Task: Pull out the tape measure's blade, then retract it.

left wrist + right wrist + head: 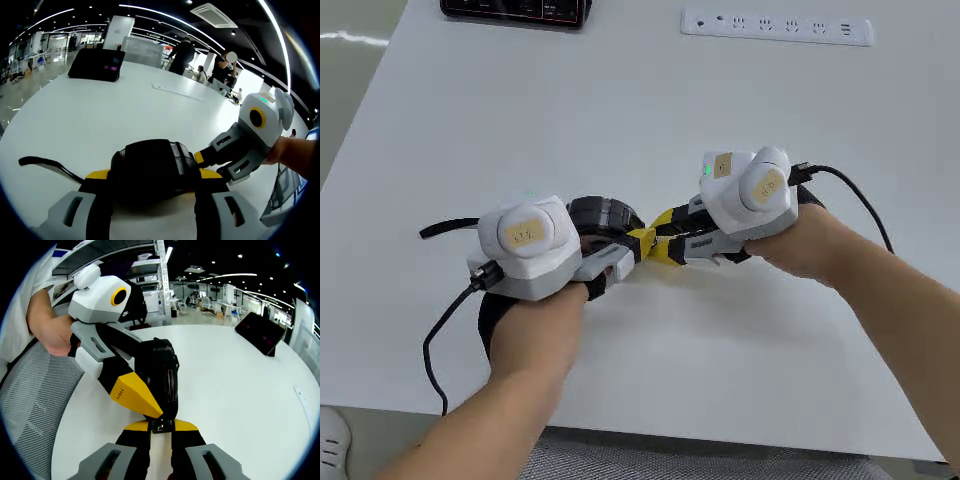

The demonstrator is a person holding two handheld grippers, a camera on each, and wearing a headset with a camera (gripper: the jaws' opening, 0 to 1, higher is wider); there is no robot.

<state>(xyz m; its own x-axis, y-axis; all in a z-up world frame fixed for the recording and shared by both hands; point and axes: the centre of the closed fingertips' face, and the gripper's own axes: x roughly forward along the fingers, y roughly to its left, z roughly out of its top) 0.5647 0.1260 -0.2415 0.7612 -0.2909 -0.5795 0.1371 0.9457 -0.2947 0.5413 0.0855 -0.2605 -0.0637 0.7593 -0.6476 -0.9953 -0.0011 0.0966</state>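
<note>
Now, over the white table (620,100), the left gripper (630,250) clamps the black tape measure (603,216) between its yellow-tipped jaws. Right beside it, the right gripper (667,236) pinches the blade tip (162,428) at the case's mouth

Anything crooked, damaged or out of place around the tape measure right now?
Nothing stands out. The left gripper clamps the black tape measure, the right gripper pinches its blade tip, and the white table around them looks tidy.

Fingers (100,210) hide part of the tape measure (152,170).
</note>
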